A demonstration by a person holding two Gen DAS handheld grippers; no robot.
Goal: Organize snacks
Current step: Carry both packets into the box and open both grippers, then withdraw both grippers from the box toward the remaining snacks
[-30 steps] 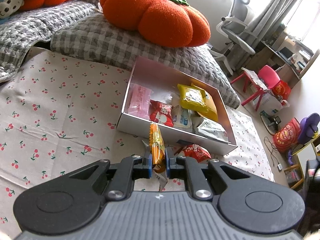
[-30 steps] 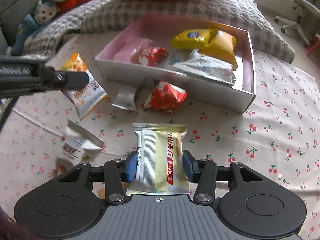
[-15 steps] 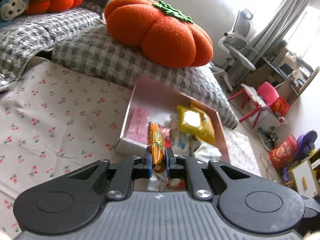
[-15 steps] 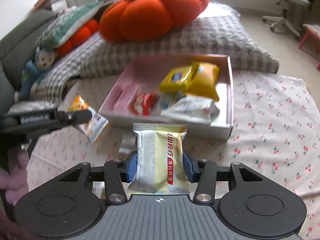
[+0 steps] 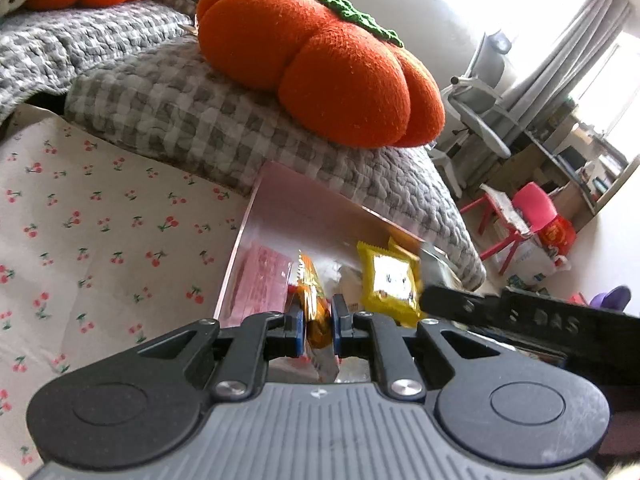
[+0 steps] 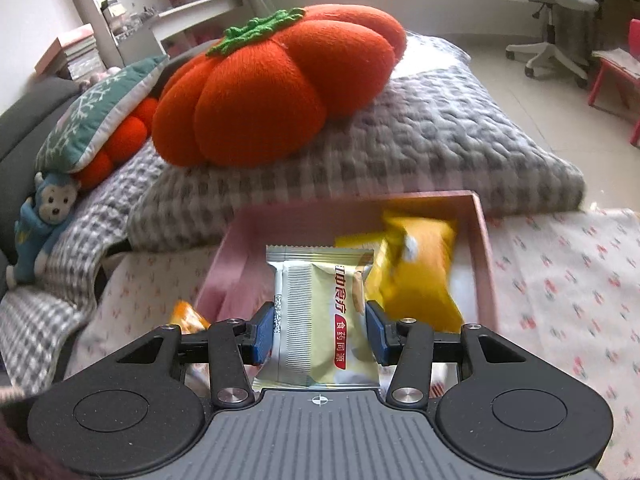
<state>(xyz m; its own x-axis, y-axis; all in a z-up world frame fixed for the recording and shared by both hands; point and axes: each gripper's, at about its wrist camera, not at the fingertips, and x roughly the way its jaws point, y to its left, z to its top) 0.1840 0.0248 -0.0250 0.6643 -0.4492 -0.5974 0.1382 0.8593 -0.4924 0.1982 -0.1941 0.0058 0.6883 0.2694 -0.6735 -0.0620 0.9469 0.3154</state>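
Both packets we carry now hang over the box, up from the cherry cloth of a second ago.

Our left gripper (image 5: 315,322) is clamped narrow on the edge-on orange packet (image 5: 313,304), which sits above the near left part of the pink box (image 5: 280,200), beside the pink pack (image 5: 262,280). Our right gripper (image 6: 319,334) pinches the pale green packet (image 6: 320,320) flat between its blue pads (image 6: 264,334), in front of the box (image 6: 484,264). Yellow bags (image 6: 416,276) lie blurred inside the box, on its right. From the left view, our right gripper's black finger (image 5: 500,312) reaches in just beside the yellow bag (image 5: 390,284). Behind the box an orange pumpkin cushion (image 6: 272,96) rests on the grey checked quilt (image 6: 420,144).
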